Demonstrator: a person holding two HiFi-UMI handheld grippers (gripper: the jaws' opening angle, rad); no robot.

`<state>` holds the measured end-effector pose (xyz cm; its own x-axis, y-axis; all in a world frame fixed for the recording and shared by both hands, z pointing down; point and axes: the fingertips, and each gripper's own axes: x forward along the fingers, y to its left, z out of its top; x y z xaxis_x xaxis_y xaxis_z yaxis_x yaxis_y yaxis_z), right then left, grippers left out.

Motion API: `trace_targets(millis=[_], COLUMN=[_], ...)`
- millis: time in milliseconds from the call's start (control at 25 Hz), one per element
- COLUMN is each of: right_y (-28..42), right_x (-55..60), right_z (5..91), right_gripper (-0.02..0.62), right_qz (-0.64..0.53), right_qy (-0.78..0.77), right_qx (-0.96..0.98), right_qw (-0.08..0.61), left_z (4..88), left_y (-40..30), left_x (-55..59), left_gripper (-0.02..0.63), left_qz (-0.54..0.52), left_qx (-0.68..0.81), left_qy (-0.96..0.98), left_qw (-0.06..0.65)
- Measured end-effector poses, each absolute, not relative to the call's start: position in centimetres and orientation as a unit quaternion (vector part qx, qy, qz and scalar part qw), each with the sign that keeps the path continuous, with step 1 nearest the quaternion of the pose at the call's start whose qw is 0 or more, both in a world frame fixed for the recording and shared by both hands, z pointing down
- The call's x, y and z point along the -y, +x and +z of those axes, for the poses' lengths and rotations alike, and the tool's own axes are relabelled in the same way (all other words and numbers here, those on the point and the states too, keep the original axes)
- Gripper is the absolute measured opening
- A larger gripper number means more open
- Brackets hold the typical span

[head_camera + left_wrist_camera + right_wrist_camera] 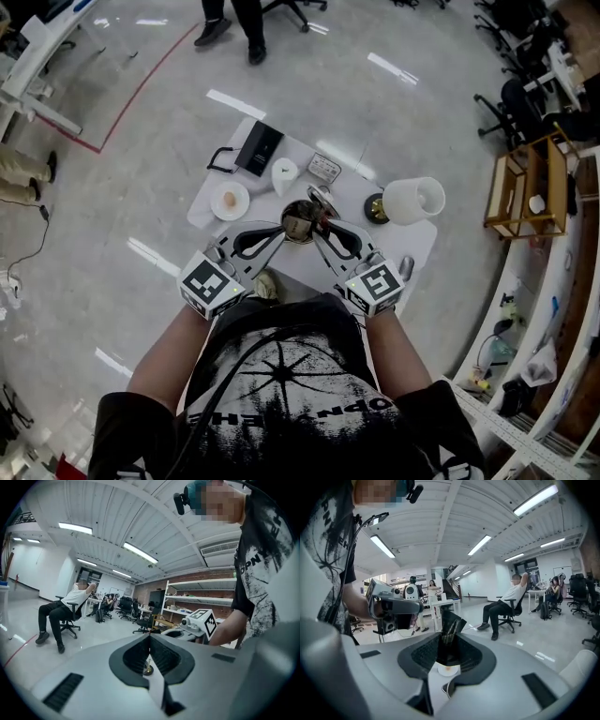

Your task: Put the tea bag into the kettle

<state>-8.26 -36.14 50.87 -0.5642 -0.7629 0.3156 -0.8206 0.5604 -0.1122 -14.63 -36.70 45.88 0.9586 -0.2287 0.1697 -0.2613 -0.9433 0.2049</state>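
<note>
Shows the left gripper (150, 638) with jaws closed tip to tip. Reveals, through the gap under its tips, a small brass-coloured knob (148, 670) and a white strip. Catches the right gripper (174, 633) just beyond it to the right, on a bare forearm (229, 627). Takes in a seated person (63, 611) far off to its left and shelving (197, 590) behind.

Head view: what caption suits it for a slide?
Left gripper and right gripper meet by a shiny kettle on a white table, the right pinching a dark sachet.
</note>
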Motion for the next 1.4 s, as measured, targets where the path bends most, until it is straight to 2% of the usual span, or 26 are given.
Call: trace_targets(millis=[680, 1040, 1400], right_y=[-9.6, -8.5, -8.4], right_x=[38.4, 38.9, 38.8], right_z=[72.2, 76.2, 76.5], right_gripper=[0.094, 0.095, 0.189], right_qz=[0.269, 0.263, 0.253], right_qy=[0.457, 0.482, 0.495], right_qx=[0.801, 0.757, 0.751], right_qw=[0.277, 0.354, 0.356], left_z=[47.3, 48.2, 47.8], left_y=[-18.3, -20.5, -20.7], left_x=[36.8, 37.0, 36.9], left_gripper=[0.006, 0.006, 0.006], left_qz=[0.095, 0.114, 0.121], left_qx=[0.148, 0.17, 0.166], left_qy=[0.973, 0.966, 0.967], left_qw=[0.153, 0.16, 0.15])
